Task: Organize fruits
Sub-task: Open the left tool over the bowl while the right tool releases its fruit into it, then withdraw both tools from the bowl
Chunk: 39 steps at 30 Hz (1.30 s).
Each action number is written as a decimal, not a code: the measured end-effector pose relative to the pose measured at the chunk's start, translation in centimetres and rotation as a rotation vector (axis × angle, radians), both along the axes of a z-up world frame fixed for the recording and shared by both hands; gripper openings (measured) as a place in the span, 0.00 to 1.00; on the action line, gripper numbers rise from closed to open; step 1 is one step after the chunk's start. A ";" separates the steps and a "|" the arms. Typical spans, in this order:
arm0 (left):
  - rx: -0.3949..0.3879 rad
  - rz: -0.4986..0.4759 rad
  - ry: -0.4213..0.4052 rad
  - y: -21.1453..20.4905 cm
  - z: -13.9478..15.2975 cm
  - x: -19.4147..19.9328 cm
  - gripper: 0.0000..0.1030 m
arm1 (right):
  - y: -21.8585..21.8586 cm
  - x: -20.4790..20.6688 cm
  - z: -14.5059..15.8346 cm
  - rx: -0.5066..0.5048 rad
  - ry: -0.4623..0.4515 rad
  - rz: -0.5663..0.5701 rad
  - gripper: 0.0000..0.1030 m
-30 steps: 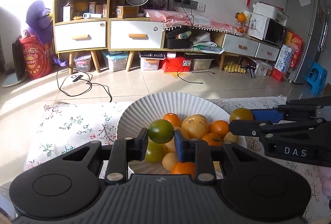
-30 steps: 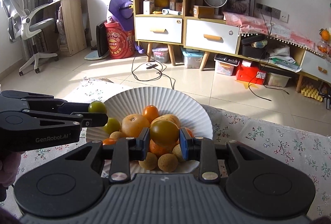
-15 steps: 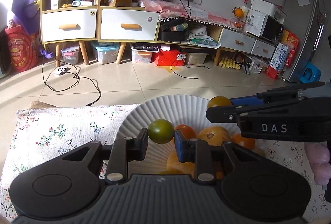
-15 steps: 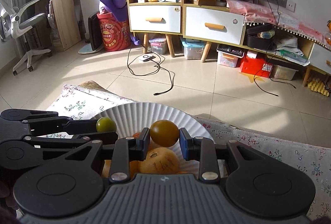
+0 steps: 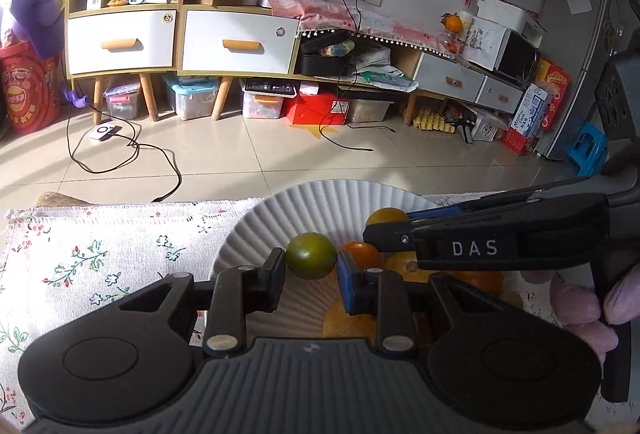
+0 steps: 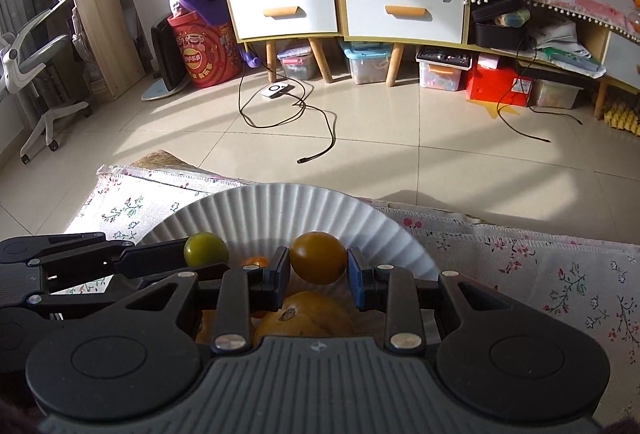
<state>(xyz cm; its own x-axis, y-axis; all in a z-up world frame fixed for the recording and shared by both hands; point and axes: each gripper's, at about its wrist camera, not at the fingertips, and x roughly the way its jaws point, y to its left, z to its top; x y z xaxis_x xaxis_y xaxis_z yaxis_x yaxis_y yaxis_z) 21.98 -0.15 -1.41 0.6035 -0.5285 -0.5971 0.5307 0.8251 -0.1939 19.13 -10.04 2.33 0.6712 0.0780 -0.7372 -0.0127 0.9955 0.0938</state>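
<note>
Left gripper (image 5: pixel 311 265) pinches a green fruit (image 5: pixel 311 254), held over the plate (image 5: pixel 280 209) near its left rim. Right gripper (image 6: pixel 318 270) pinches a yellow-brown fruit (image 6: pixel 318 258) over the plate's far half. Oranges (image 5: pixel 360 254) lie in the plate below, probably five or so, mostly hidden. Plate sits at the cloth's (image 5: pixel 100 254) far edge.

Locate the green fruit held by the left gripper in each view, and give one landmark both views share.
Left wrist view: the green fruit sits low and center, clamped between the left gripper's pads, in front of the white plate.
Right wrist view: the same fruit is at lower left, at the tip of the left gripper reaching in from the left edge.
Shared landmark: the white plate.
</note>
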 end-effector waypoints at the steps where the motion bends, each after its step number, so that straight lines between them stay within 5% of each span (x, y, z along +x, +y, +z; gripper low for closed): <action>1: 0.003 0.000 -0.006 0.0 0.0 0.0 0.16 | -0.1 0.1 0.0 0.006 0.004 -0.002 0.28; 23: 0.080 0.069 -0.037 0.8 1.4 -3.2 0.70 | -2.5 -3.5 2.4 0.001 -0.057 -0.064 0.60; 39: 0.154 0.147 0.023 1.1 2.1 -9.4 0.90 | -2.4 -11.7 3.1 -0.051 -0.054 -0.099 0.78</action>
<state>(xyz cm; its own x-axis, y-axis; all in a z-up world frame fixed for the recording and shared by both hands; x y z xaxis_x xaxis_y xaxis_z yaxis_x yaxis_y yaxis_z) 12.57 0.96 0.66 0.6526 -0.3373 -0.6785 0.3996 0.9140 -0.0700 7.44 -12.47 5.39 0.7124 -0.0274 -0.7013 0.0823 0.9956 0.0447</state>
